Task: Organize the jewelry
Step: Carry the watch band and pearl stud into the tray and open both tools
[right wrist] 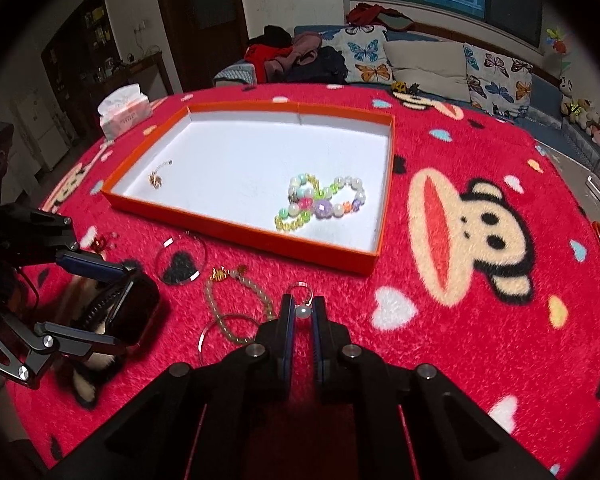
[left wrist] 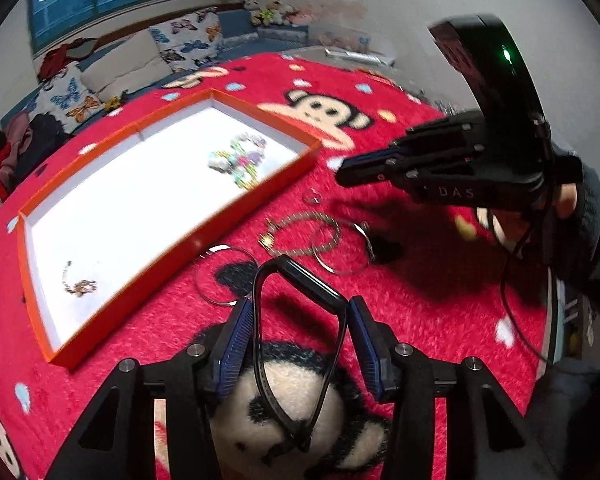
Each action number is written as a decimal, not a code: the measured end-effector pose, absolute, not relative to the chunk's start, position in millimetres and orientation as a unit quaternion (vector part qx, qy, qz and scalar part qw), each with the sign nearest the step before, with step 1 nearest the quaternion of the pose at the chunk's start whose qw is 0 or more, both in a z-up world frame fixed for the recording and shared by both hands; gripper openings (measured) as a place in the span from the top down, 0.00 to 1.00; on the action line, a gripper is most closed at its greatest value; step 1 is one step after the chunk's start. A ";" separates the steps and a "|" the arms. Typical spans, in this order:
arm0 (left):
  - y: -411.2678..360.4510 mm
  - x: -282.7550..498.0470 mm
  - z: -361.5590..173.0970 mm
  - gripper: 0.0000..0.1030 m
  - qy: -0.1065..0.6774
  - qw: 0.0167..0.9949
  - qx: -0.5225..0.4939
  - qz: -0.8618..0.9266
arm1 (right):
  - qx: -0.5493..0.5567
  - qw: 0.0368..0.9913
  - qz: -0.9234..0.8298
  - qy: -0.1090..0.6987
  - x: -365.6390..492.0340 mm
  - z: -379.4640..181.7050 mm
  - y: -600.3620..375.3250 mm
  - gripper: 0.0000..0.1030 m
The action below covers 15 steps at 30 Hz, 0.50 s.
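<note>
My left gripper (left wrist: 300,316) clamped a black band (left wrist: 296,344); my right gripper (right wrist: 302,312) pinched a pearl ring (right wrist: 302,307) near the tray (right wrist: 240,236). Bangles (right wrist: 180,258) and a bead bracelet (right wrist: 236,304) lay left, crowding it.

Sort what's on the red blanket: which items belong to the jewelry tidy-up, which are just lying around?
Job items:
- orange tray
- colourful bead bracelets and small gold chain, already in the tray
- pale bead bracelet
- thin hoops
- pearl ring, pinched by right gripper
- black band in left gripper

Lying about:
- tissue box
- butterfly cushions
- soft toys
</note>
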State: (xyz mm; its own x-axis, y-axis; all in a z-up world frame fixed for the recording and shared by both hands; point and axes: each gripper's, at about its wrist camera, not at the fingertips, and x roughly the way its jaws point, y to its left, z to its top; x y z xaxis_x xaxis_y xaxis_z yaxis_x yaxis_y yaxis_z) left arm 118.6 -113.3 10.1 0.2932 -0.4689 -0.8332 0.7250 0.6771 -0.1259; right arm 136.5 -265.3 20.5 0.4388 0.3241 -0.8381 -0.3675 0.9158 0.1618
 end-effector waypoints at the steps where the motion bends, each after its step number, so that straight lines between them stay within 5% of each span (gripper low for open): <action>1: -111.0 120.9 14.7 0.50 0.457 0.797 0.133 -0.373 | -0.019 0.849 0.204 0.486 138.0 23.1 -266.1 0.90; 15: -83.2 215.2 64.7 0.50 0.414 0.863 0.097 -0.273 | -0.010 0.866 0.195 0.461 189.8 35.8 -264.2 0.90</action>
State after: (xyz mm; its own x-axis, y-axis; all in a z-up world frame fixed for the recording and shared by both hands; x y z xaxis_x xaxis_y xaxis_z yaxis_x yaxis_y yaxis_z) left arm 215.2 -83.2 64.7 0.5075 -0.3909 -0.7679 0.5509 0.8325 -0.0597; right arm 189.8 -264.2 35.8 0.4994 0.3287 -0.8016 -0.3467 0.9237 0.1627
